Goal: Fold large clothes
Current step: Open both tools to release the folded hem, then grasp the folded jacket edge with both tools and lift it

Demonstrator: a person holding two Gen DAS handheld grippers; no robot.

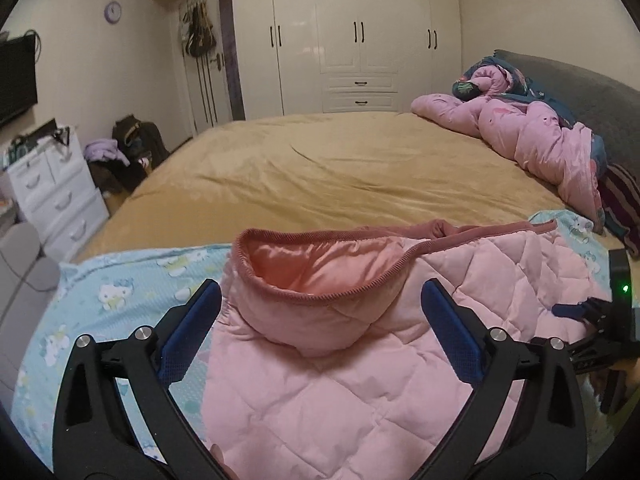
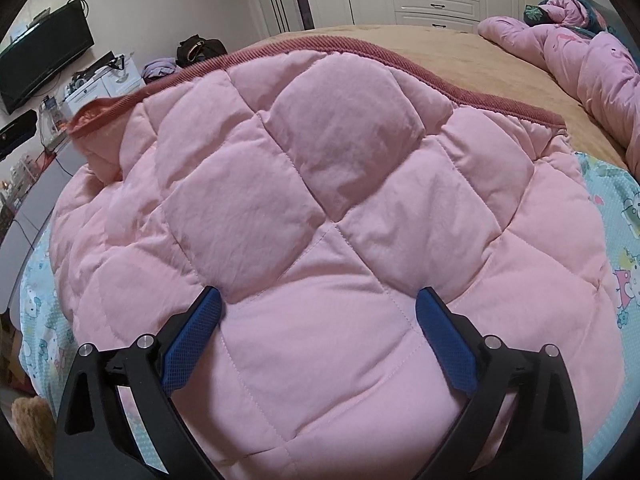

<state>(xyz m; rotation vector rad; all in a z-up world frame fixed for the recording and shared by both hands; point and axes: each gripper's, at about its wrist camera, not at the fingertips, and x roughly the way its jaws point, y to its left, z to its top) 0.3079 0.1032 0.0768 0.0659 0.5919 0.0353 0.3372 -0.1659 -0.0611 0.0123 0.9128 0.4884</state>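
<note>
A pink quilted padded jacket [image 1: 328, 380] with dark pink ribbed trim lies on a light blue cartoon-print sheet [image 1: 128, 288] at the near edge of the bed. Its hood or collar opening [image 1: 312, 268] shows shiny salmon lining. My left gripper [image 1: 320, 304] is open, its blue-padded fingers wide apart just above the jacket near that opening. My right gripper [image 2: 318, 308] is open over the jacket's quilted body [image 2: 320, 200], fingers spread, holding nothing. The right gripper also shows at the right edge of the left wrist view [image 1: 592, 320].
The bed has a mustard-yellow cover [image 1: 320, 160]. A bunched pink duvet [image 1: 532, 136] lies at the far right by a grey headboard [image 1: 580, 92]. White wardrobes [image 1: 352, 40] stand behind; a white drawer unit [image 1: 56, 192], a TV [image 1: 16, 76] and bags [image 1: 136, 140] are at left.
</note>
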